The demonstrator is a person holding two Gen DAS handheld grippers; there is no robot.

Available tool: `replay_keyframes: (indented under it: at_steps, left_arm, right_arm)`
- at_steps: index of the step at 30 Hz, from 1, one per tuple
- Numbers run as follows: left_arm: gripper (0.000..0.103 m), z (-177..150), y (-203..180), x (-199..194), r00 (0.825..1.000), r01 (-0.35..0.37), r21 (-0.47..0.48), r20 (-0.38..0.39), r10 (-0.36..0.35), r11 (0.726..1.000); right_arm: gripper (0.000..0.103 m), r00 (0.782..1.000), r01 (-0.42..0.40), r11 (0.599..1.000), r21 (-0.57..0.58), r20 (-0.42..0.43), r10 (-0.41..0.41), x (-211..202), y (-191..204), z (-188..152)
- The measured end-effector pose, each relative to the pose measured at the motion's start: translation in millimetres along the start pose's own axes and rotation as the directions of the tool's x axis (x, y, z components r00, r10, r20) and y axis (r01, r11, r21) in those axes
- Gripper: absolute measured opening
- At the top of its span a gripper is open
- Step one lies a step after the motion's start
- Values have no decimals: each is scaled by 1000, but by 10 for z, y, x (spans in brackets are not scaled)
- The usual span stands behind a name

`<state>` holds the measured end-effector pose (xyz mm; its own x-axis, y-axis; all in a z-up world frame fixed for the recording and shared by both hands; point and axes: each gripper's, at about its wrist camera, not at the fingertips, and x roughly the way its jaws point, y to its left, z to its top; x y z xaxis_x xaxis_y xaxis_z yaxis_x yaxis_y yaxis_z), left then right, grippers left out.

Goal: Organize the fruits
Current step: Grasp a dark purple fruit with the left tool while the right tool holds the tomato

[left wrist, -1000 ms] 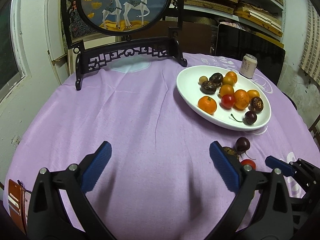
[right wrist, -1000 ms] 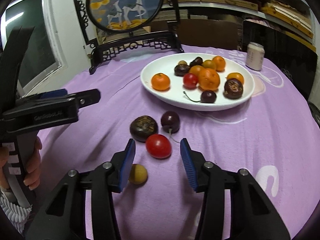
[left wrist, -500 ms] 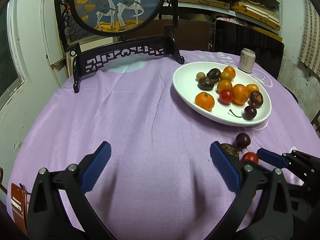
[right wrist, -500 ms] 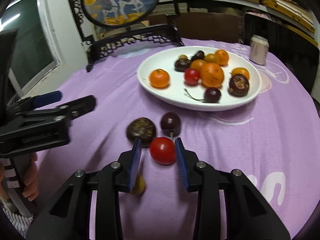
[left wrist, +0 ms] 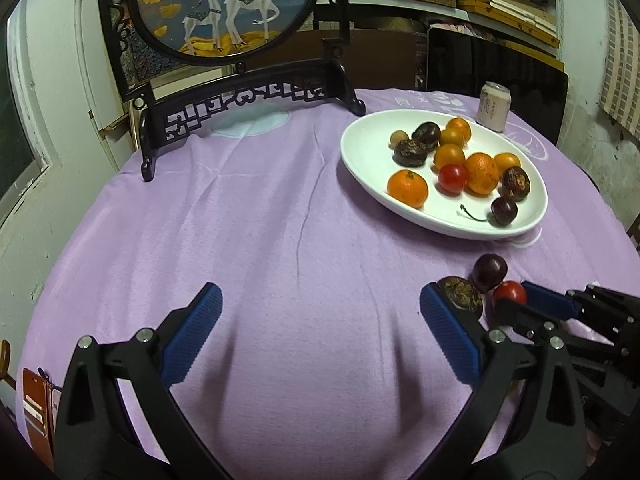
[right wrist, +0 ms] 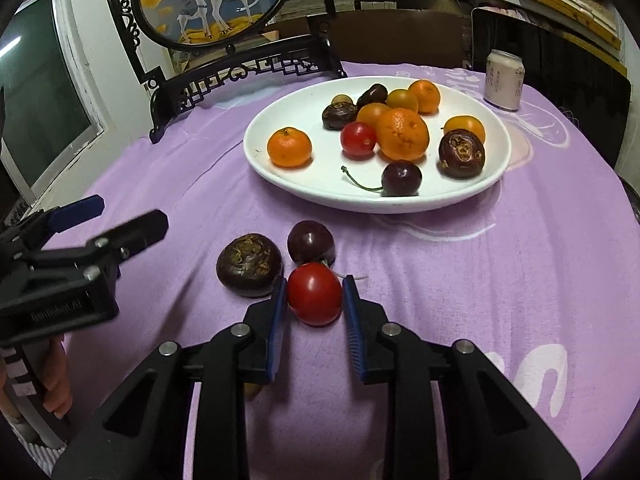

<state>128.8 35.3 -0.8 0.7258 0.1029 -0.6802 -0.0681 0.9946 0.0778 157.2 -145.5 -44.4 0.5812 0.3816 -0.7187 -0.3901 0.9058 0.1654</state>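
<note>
- A yellowish fruit (right wrist: pixel 252 390) hides under the right gripper (right wrist: pixel 315 300), perhaps a small plum; hard to tell
- The red tomato (right wrist: pixel 314 293) sits on the cloth (right wrist: pixel 460 280) between the blue pads, which have just been closing and now clamp it; the left gripper (left wrist: pixel 320 336) stands wide, holding nothing
- Two dark fruits lie touching the tomato; the plate (right wrist: pixel 280 176) holds eleven; one can (right wrist: pixel 503 79) behind

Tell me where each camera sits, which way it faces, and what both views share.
Left wrist: on the left claw, angled down across the purple tablecloth; its open fingers show, plus the right claw at the right edge.
Right wrist: on the right claw, angled down at the red tomato it is shut on; a hand holds the left claw at left.
Shared: the white plate of fruit, drink can, deer screen.
</note>
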Motion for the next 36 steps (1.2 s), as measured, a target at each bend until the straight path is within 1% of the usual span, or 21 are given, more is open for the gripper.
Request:
replay_keyframes:
  at_steps: [3, 6, 7, 10, 13, 16, 17, 18, 23, 24, 26, 27, 28, 29, 30, 31, 32, 33, 36]
  left_arm:
    - [101, -24, -71, 18, 1000, 2, 29, -4, -2, 1000]
    - [101, -57, -160, 30, 1000, 4, 69, -9, -4, 998]
    - [101, -70, -187, 29, 1000, 7, 80, -9, -7, 997]
    - [101, -106, -299, 22, 999, 49, 116, -8, -49, 992]
    - [101, -158, -489, 52, 997, 76, 183, -13, -75, 980]
    - [101, -180, -691, 111, 997, 76, 252, -5, -77, 965]
    - [101, -175, -720, 130, 997, 81, 260, -11, -81, 962]
    - [101, -168, -735, 152, 996, 92, 260, -20, -90, 961]
    - [100, -86, -691, 283, 985, 167, 189, -71, -156, 968]
    - [98, -72, -684, 311, 983, 176, 180, -81, -164, 968]
    - [89, -50, -685, 368, 978, 197, 165, -101, -182, 966]
    - [79, -45, -688, 394, 976, 206, 160, -111, -189, 965]
    - [67, -45, -689, 416, 973, 215, 157, -121, -197, 964]
    - [63, -49, -695, 439, 970, 222, 157, -133, -202, 962]
    - [61, -51, -702, 434, 971, 220, 158, -128, -201, 962]
    - [54, -54, -710, 426, 970, 227, 162, -126, -208, 960]
    - [51, -59, -729, 416, 970, 228, 172, -123, -209, 958]
    - [42, -66, -745, 403, 970, 232, 179, -121, -213, 956]
    - [42, -92, -762, 338, 976, 211, 192, -99, -195, 958]
  right_arm:
    - [28, 1000, 3, 1000, -7, -1, -3, 3, 18, 3]
    - [28, 1000, -14, 1000, -1, -3, 14, -26, -16, 3]
    - [28, 1000, -20, 1000, 8, -3, 20, -53, -47, 3]
    - [28, 999, -28, 996, 85, 33, 25, -224, -254, 15]
    - [28, 997, -39, 989, 143, 70, 29, -340, -401, 48]
    - [28, 996, -47, 986, 157, 77, 35, -360, -431, 62]
    - [28, 997, -47, 987, 155, 75, 36, -355, -424, 62]
    - [28, 997, -49, 987, 151, 72, 38, -348, -414, 62]
    - [28, 997, -48, 986, 162, 60, 39, -337, -430, 48]
    - [28, 998, -47, 985, 167, 56, 38, -327, -440, 48]
    - [28, 998, -44, 984, 173, 51, 36, -315, -454, 48]
    - [28, 998, -44, 984, 174, 50, 36, -313, -455, 51]
    - [28, 998, -44, 984, 174, 50, 36, -312, -454, 50]
    - [28, 998, -43, 984, 172, 49, 35, -311, -449, 48]
    - [28, 998, -42, 984, 171, 48, 34, -309, -448, 48]
    - [28, 998, -41, 984, 171, 47, 33, -303, -447, 45]
    - [28, 998, -39, 984, 171, 44, 32, -297, -449, 42]
    - [28, 999, -39, 984, 172, 43, 32, -292, -452, 40]
    - [28, 999, -36, 984, 173, 39, 29, -283, -461, 32]
